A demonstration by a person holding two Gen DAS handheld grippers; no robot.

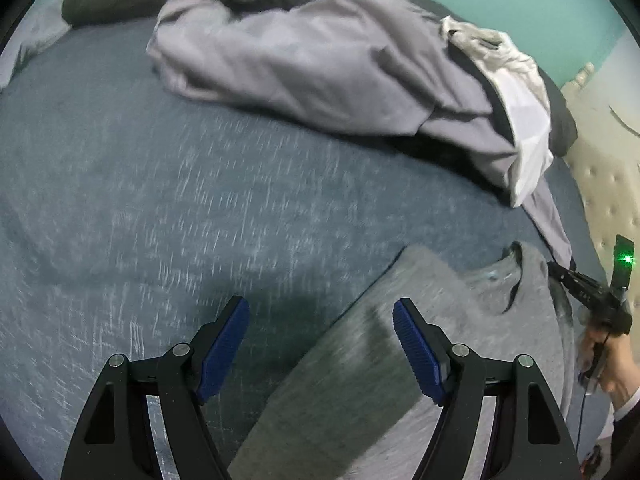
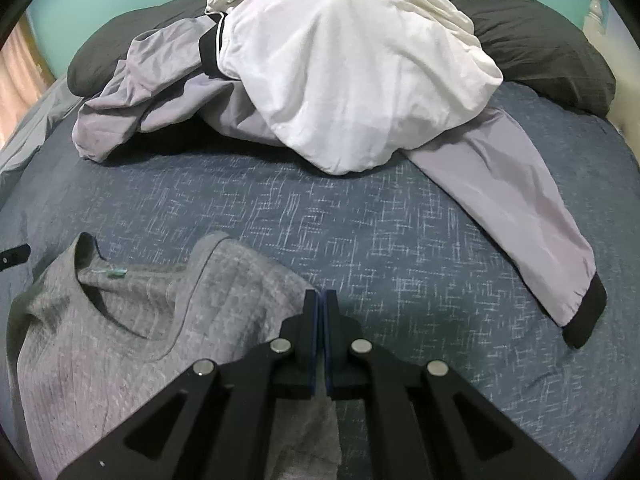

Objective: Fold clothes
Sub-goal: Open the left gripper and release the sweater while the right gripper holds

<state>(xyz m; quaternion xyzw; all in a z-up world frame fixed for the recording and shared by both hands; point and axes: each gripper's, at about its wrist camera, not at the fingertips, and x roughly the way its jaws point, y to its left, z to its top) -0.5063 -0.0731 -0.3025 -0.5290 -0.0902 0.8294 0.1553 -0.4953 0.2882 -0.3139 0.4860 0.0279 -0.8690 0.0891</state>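
A grey knit T-shirt (image 1: 440,320) lies on the blue bed cover, one side folded over. In the right wrist view the shirt (image 2: 132,344) lies at lower left with its neckline showing. My left gripper (image 1: 320,344) is open and empty, its right finger over the shirt's folded edge. My right gripper (image 2: 321,320) is shut on the shirt's right edge; grey cloth hangs under the jaws. The right gripper also shows at the far right of the left wrist view (image 1: 560,276), at the shirt's shoulder.
A pile of clothes lies further back: a lilac jacket (image 2: 520,208) with black cuffs, and a white garment (image 2: 352,92) on top. Dark pillows (image 2: 532,40) lie behind it. The blue patterned bed cover (image 2: 360,248) spreads between pile and shirt. A padded beige headboard (image 1: 600,192) is right.
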